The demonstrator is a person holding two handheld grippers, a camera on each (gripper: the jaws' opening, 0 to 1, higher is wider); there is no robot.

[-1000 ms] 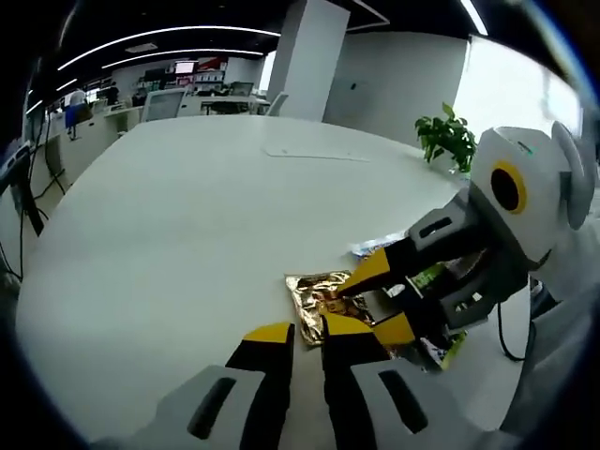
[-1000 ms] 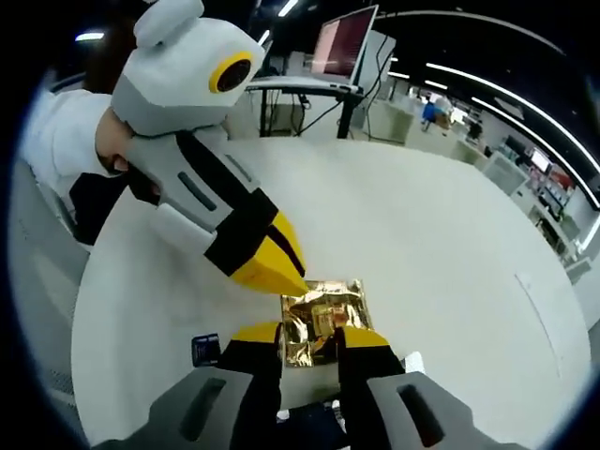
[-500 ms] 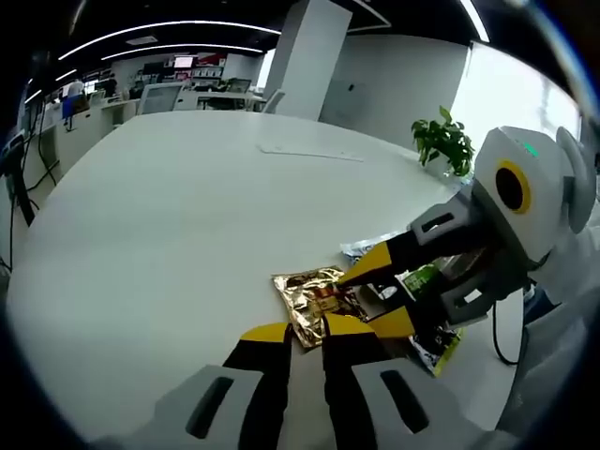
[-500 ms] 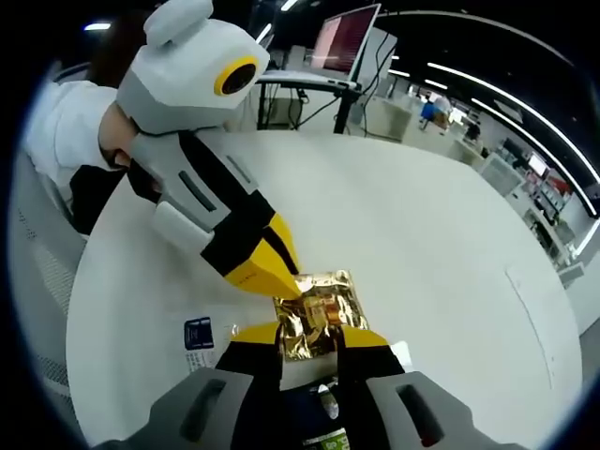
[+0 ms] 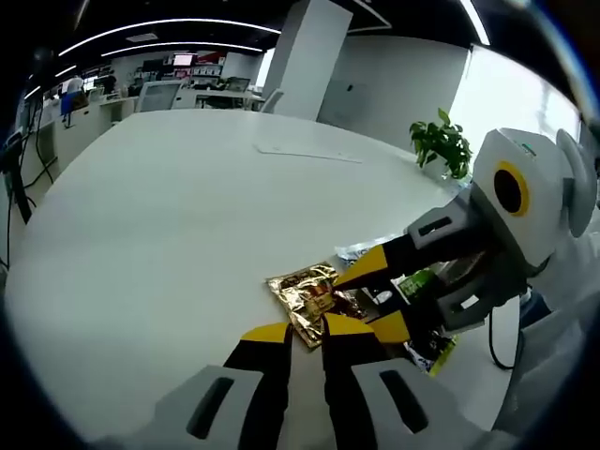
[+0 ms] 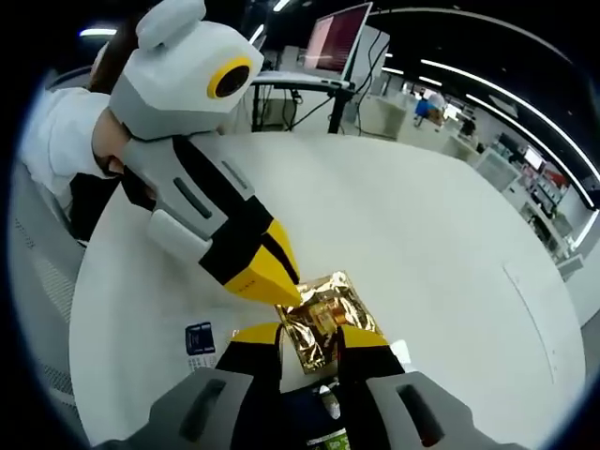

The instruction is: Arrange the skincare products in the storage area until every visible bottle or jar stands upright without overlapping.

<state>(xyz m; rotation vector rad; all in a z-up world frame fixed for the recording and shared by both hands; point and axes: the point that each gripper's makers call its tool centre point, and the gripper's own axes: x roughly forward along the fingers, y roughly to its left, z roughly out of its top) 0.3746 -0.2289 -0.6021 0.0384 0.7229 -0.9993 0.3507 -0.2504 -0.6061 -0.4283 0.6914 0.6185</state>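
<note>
While both tongs meet over one gold foil sachet [image 5: 305, 292] on the white tabletop [image 5: 169, 216], the left tongs [image 5: 305, 331] rise from 6 o'clock of the left gripper view with their yellow-tipped jaws a narrow gap apart, the sachet's near edge lying just past the tips and partly between them; whether they pinch it I cannot tell. From 3 o'clock of that view the right tongs [image 5: 380, 295] reach in, jaws spread, one yellow tip above the sachet's right edge and one below it, with a green-labelled packet [image 5: 427, 281] and other flat wrappers beneath them. A silvery wrapper [image 5: 361, 249] lies just beyond. Farther off, towards 1 o'clock, stands a potted plant [image 5: 442, 142], and a flat sheet [image 5: 309, 152] lies on the tabletop at 12 o'clock, with office desks behind.

Seen in the right gripper view, the right tongs [image 6: 310, 338] come up from 6 o'clock with jaws apart on either side of the gold foil sachet [image 6: 323, 314], which lies crumpled and flat between the tips. The left tongs [image 6: 267, 277] slant in from 10 o'clock, tips close together and touching the sachet's left corner. A small dark blue packet [image 6: 200, 337] lies at 8 o'clock, a monitor [image 6: 337, 42] at 12
</note>
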